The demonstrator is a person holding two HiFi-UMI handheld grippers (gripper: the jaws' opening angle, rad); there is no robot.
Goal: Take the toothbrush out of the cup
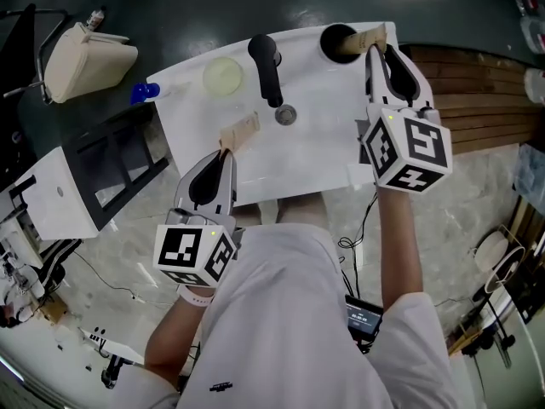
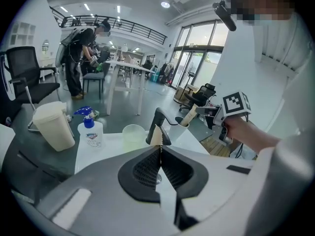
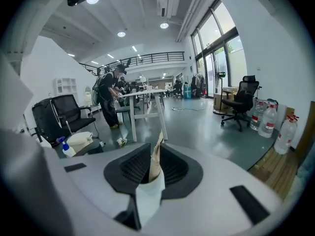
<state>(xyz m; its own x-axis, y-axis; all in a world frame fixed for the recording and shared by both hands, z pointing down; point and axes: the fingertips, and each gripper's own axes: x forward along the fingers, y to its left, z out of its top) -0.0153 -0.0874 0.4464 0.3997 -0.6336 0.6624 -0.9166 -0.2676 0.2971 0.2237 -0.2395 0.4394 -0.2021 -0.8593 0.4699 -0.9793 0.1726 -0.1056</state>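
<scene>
White washbasin counter, black faucet ahead of both claws. Left gripper: jaws closed flat together, nothing between them, tips just short of the drain; pale cup lies beyond them. Right gripper: tan tips pressed together at the rim of the dark cup. Toothbrush cannot be made out in any view.
</scene>
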